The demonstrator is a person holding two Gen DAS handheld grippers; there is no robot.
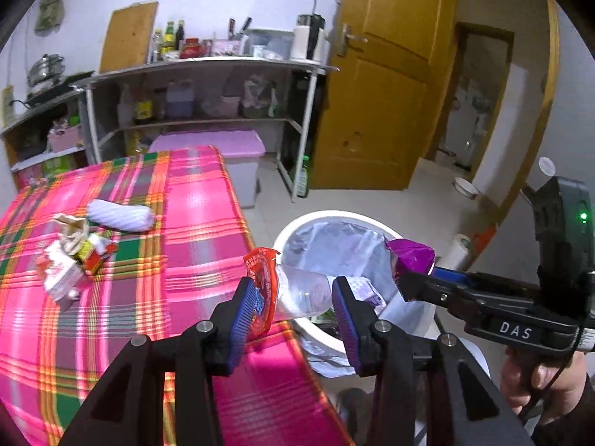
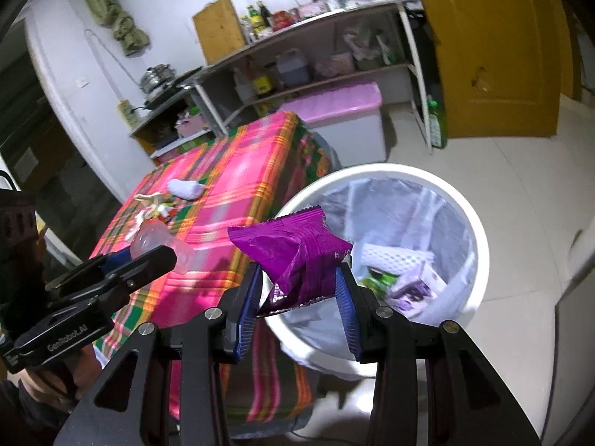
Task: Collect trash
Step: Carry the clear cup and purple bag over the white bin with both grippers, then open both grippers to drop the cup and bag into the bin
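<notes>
Left wrist: left gripper (image 1: 293, 297) clamps clear plastic bottle (image 1: 301, 290) with red label, just short of white bin (image 1: 297, 230) ahead-right.
Right wrist: right gripper (image 2: 297, 290) pinches purple wrapper (image 2: 297, 252) over bin rim (image 2: 465, 223); tablecloth (image 2: 223, 186) left.

Shelf bottles (image 1: 169, 39) blurred, labels unreadable

"DAS" on the right gripper (image 1: 409, 284), "GenRobot.AI" on the left gripper (image 2: 174, 256)

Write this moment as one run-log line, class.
left hand-held gripper: shut on plastic bottle | right hand-held gripper: shut on purple wrapper | trash bin: below wrapper | table: trash remains
</notes>
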